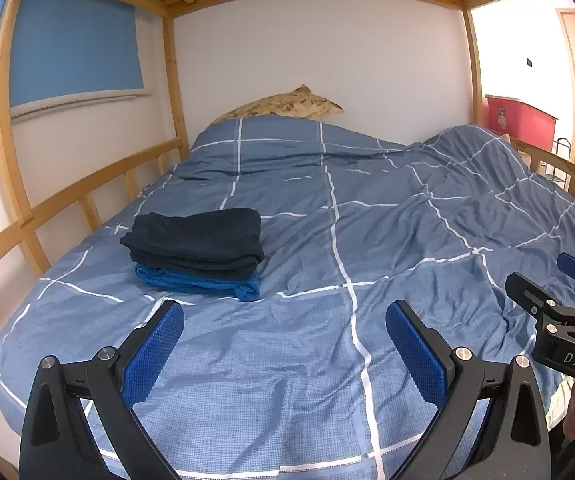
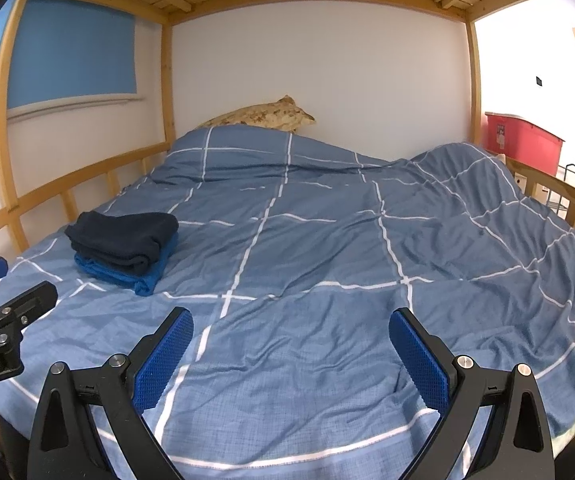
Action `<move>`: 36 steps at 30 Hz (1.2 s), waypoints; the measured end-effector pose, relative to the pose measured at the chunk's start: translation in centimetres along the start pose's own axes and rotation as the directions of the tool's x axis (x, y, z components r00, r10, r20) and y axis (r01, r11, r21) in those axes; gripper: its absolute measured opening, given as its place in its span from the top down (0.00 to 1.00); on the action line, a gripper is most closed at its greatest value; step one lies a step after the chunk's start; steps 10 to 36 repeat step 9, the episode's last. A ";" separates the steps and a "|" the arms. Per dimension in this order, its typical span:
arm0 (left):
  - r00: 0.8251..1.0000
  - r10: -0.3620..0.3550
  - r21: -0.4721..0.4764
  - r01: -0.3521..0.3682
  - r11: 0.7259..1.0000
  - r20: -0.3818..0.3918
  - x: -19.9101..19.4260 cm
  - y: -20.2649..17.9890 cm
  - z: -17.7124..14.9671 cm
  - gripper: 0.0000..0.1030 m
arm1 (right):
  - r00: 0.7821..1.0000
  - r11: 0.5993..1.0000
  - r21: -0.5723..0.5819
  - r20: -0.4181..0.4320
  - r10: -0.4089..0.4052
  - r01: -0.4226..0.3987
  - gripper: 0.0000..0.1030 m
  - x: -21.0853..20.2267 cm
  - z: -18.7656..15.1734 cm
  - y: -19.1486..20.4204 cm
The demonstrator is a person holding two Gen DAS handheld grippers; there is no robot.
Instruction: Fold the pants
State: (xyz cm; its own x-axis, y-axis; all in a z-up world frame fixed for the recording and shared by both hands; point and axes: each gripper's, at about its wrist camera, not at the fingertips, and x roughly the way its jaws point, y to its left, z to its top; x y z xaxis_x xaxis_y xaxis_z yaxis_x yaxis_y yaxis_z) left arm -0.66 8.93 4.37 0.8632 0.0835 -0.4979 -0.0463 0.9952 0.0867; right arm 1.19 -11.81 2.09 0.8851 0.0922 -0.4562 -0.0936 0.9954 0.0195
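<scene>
Navy folded pants (image 1: 195,240) stacked on blue folded pants (image 1: 203,283), checked duvet (image 1: 327,240), left gripper (image 1: 283,344) and right gripper (image 2: 291,352) both spread wide, empty.

This is a bedroom in a home: a wooden bunk bed frame (image 1: 87,196) with slats overhead, a rumpled blue checked duvet (image 1: 367,240), a patterned pillow (image 1: 283,106) against the white wall, a blue window blind (image 1: 75,40), and a red storage bin (image 1: 515,118) by a doorway.

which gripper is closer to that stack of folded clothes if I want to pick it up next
Left, probably. The open left gripper sits nearer the stack, dark navy folded pants atop a bright blue folded garment. The open right gripper sits further right, away from it.
</scene>
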 end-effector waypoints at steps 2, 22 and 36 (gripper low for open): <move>1.000 0.000 -0.004 0.000 1.000 -0.001 0.0 0.1 0.0 0.00 | 1.000 1.000 -0.001 -0.002 0.001 -0.001 0.03 0.0 0.0 -0.1; 1.000 -0.005 -0.006 0.004 1.000 -0.014 0.3 0.1 0.2 0.00 | 1.000 1.000 -0.001 -0.005 -0.001 0.001 0.03 0.1 -0.1 -0.6; 1.000 -0.005 -0.006 0.004 1.000 -0.014 0.3 0.1 0.2 0.00 | 1.000 1.000 -0.001 -0.005 -0.001 0.001 0.03 0.1 -0.1 -0.6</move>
